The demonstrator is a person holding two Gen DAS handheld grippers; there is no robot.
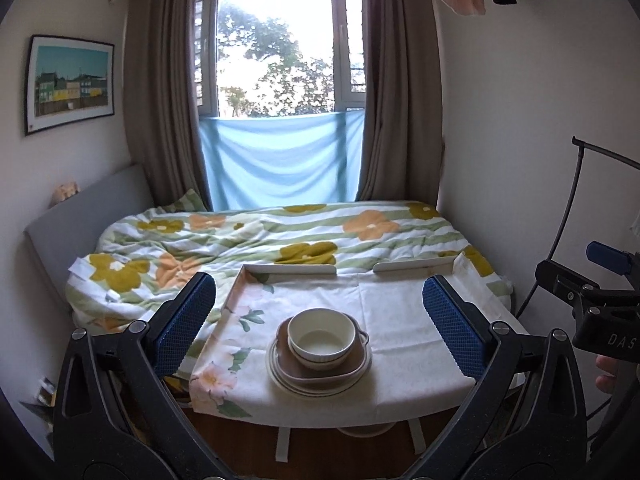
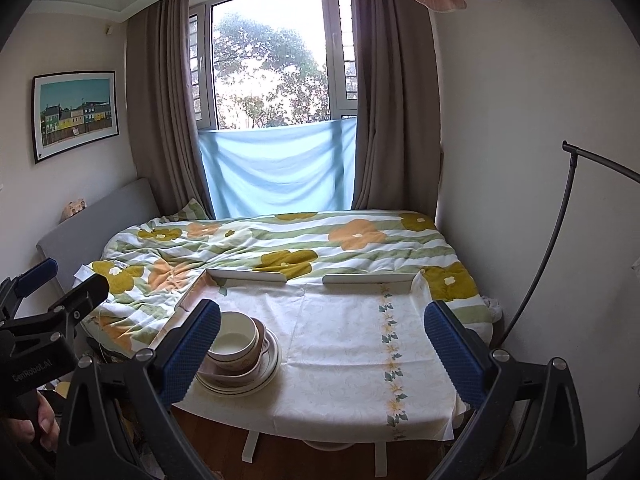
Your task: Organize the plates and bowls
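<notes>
A cream bowl [image 1: 322, 336] sits on a brown squarish dish [image 1: 320, 372], which rests on a stack of round cream plates [image 1: 280, 380] on the cloth-covered table [image 1: 400, 320]. The same stack shows in the right wrist view, with the bowl [image 2: 234, 340] and plates [image 2: 256, 384] partly hidden behind the left finger. My left gripper [image 1: 320, 320] is open and empty, held back from the stack. My right gripper [image 2: 322, 340] is open and empty, to the right of the stack.
The table has low white rails [image 1: 292, 270] along its far and left edges. A bed with a floral duvet [image 1: 240, 240] lies right behind it. A black curved stand [image 2: 560, 240] stands by the right wall. The table's right half [image 2: 360, 340] holds only the cloth.
</notes>
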